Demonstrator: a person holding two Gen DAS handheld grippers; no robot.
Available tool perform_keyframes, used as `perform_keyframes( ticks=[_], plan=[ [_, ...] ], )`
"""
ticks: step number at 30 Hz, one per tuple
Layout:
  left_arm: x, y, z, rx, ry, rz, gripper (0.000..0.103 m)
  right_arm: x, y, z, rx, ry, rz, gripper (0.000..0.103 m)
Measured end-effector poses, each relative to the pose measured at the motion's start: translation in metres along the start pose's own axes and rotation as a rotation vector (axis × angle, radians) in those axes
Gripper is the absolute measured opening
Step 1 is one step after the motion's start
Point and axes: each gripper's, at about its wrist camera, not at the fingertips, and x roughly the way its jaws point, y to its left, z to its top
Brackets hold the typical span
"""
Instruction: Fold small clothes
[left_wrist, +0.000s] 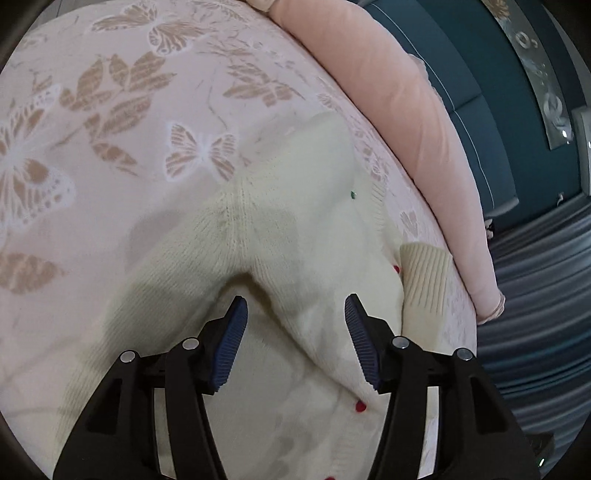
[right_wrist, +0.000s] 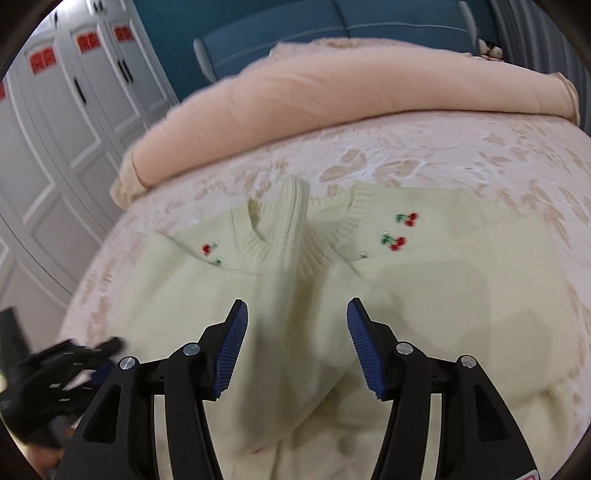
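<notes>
A small cream knit sweater (right_wrist: 424, 288) with red cherry embroidery lies on the bed. One sleeve (right_wrist: 288, 236) is folded across the chest, its ribbed cuff near the neckline. My right gripper (right_wrist: 295, 339) is open and empty, just above the sweater's middle. My left gripper (left_wrist: 295, 332) is open and empty, low over the sweater (left_wrist: 280, 229) at its shoulder fold. A ribbed cuff (left_wrist: 424, 284) lies to its right. The left gripper also shows blurred in the right wrist view (right_wrist: 62, 373) at the sweater's left edge.
The bedspread (left_wrist: 110, 129) is pale pink with butterfly and leaf patterns. A rolled peach blanket (right_wrist: 332, 96) lies along the far side of the bed. Behind it stands a teal headboard (right_wrist: 332, 26). White wardrobe doors (right_wrist: 55, 129) stand at the left.
</notes>
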Motion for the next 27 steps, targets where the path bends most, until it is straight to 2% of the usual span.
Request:
perform_keyframes(
  ticks=[1, 2, 3, 4, 5, 6, 7, 8, 10, 11, 12, 13, 14, 16, 18, 23, 25, 27],
  plan=[
    [0.001, 0.0, 0.002, -0.005, -0.015, 0.012, 0.051, 0.006, 0.002, -0.001, -0.007, 0.014, 0.014, 0.007],
    [0.0, -0.001, 0.004, -0.008, -0.033, 0.019, 0.048, 0.007, 0.003, 0.0, -0.002, 0.022, 0.038, 0.007],
    [-0.004, 0.002, 0.008, -0.016, -0.064, 0.041, 0.041, -0.009, 0.0, 0.001, 0.036, -0.037, 0.081, 0.006],
    [-0.008, 0.006, 0.012, -0.022, -0.089, 0.059, 0.032, -0.056, -0.012, -0.001, 0.106, -0.214, 0.193, 0.006],
    [-0.01, 0.008, 0.017, -0.03, -0.107, 0.07, 0.029, -0.083, -0.028, -0.009, 0.157, -0.31, 0.248, 0.006],
    [-0.013, 0.014, 0.021, -0.039, -0.129, 0.084, 0.026, -0.094, -0.042, -0.017, 0.202, -0.352, 0.26, 0.006],
    [-0.015, 0.019, 0.024, -0.043, -0.145, 0.1, 0.023, -0.096, -0.062, -0.028, 0.271, -0.353, 0.223, 0.003],
    [-0.016, 0.024, 0.025, -0.039, -0.144, 0.104, 0.023, -0.081, -0.09, -0.043, 0.355, -0.277, 0.116, 0.002],
    [-0.014, 0.033, 0.028, -0.023, -0.131, 0.109, 0.02, -0.045, -0.124, -0.064, 0.44, -0.067, 0.026, 0.002],
    [-0.015, 0.035, 0.028, -0.013, -0.137, 0.108, 0.02, -0.036, -0.141, -0.079, 0.508, -0.025, 0.076, 0.001],
    [-0.019, 0.036, 0.027, 0.007, -0.152, 0.114, 0.02, -0.041, -0.15, -0.085, 0.554, -0.057, 0.138, 0.0],
    [-0.02, 0.036, 0.026, 0.018, -0.158, 0.111, 0.021, -0.05, -0.153, -0.087, 0.568, -0.076, 0.156, 0.001],
    [-0.019, 0.036, 0.025, 0.023, -0.159, 0.106, 0.021, -0.057, -0.153, -0.085, 0.555, -0.097, 0.149, 0.003],
    [-0.015, 0.033, 0.021, 0.048, -0.167, 0.136, 0.021, -0.067, -0.15, -0.082, 0.525, -0.125, 0.124, 0.026],
    [-0.014, 0.03, 0.019, 0.063, -0.172, 0.148, 0.021, -0.071, -0.151, -0.083, 0.527, -0.139, 0.161, 0.046],
    [-0.023, 0.031, 0.018, 0.035, -0.149, 0.117, 0.023, -0.085, -0.155, -0.1, 0.528, -0.13, 0.213, 0.05],
    [-0.028, 0.031, 0.019, 0.008, -0.147, 0.083, 0.035, -0.091, -0.15, -0.104, 0.513, -0.139, 0.235, 0.06],
    [-0.03, 0.029, 0.019, -0.004, -0.147, 0.065, 0.042, -0.088, -0.145, -0.102, 0.479, -0.126, 0.222, 0.06]
  ],
)
